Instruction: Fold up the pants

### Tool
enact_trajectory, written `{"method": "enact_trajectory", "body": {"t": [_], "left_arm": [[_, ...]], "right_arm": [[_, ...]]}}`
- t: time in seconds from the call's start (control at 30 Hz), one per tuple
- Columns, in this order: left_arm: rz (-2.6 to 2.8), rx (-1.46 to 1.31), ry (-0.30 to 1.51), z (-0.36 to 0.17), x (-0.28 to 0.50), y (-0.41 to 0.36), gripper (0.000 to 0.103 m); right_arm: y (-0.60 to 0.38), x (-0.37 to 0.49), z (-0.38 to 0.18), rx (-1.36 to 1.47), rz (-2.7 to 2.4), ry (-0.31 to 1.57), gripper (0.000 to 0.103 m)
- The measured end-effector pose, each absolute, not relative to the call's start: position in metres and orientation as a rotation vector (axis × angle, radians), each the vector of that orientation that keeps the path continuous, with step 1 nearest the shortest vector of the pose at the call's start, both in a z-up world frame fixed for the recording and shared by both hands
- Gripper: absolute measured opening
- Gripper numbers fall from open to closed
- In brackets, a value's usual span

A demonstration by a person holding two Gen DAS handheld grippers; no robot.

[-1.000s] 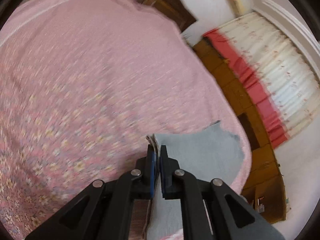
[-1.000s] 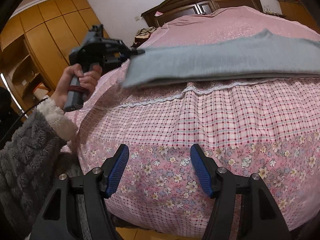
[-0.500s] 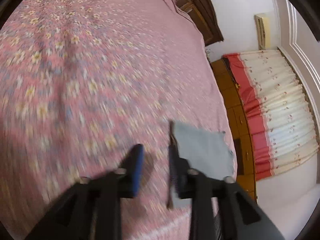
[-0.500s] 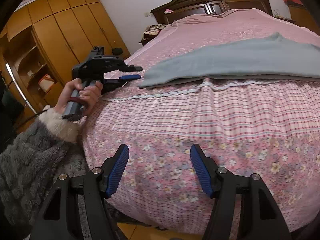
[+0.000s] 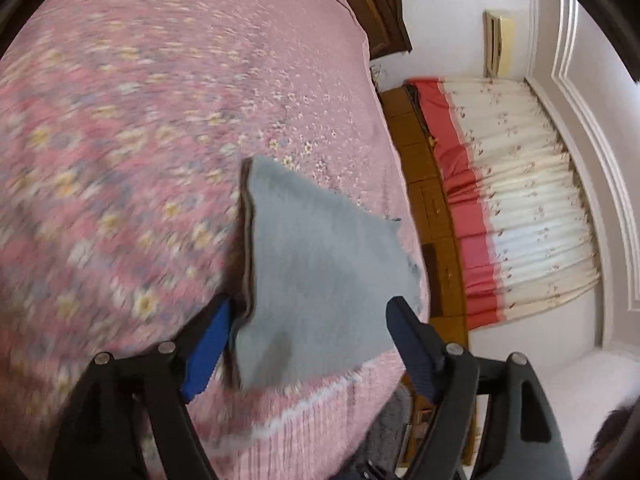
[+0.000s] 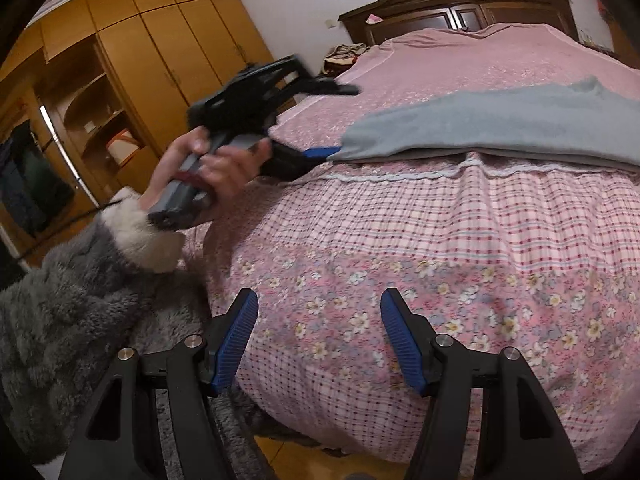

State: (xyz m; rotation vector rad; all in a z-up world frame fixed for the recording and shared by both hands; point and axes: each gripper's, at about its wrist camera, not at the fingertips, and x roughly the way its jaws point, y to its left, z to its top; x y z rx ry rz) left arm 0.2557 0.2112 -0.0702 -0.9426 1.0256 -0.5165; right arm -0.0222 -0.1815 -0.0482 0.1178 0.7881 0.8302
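Observation:
The grey pants [image 6: 492, 124] lie folded lengthwise in a long strip across the pink bed [image 6: 440, 240], near its foot edge. In the left wrist view the pants' end [image 5: 316, 268] lies between my open fingers. My left gripper [image 5: 308, 336] is open wide at that end, one blue pad [image 5: 206, 352] beside the cloth edge. It also shows in the right wrist view [image 6: 320, 120], held in a hand, jaws apart around the strip's left end. My right gripper [image 6: 318, 340] is open and empty, low in front of the bed's foot.
A dark wooden headboard [image 6: 460, 4] stands at the far end. Wooden wardrobes [image 6: 132, 64] line the left wall. A red and cream curtain [image 5: 516, 208] hangs beyond the bed's far side. A grey fluffy sleeve [image 6: 68, 300] is at the lower left.
My left gripper was shut on the pants' end and held it up. It lowered the strip onto the bed and opened wide. The right gripper stayed open.

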Motion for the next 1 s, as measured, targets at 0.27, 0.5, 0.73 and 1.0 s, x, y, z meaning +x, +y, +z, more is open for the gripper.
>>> {"method": "enact_trajectory", "body": {"t": [0.27,0.5,0.73,1.0], "left_arm": [[-0.529,-0.906,1.014,-0.067,0.254,0.193,0.074],[-0.377,-0.888,1.073,-0.085,0.252,0.193,0.004],[-0.349,-0.843,0.962,-0.074,0.227,0.206,0.004],[-0.253,-0.717,0.981,-0.054,0.195,0.185,0.021]], "right_arm": [[-0.187,-0.026,-0.052,0.107,0.836,0.796,0.065],[-0.199,-0.015,-0.047,0.173,0.812,0.783,0.065],[-0.222,0.002,-0.028,0.219,0.710,0.721,0.065],[-0.231,0.036,-0.005,0.207,0.642,0.657,0.065]]}}
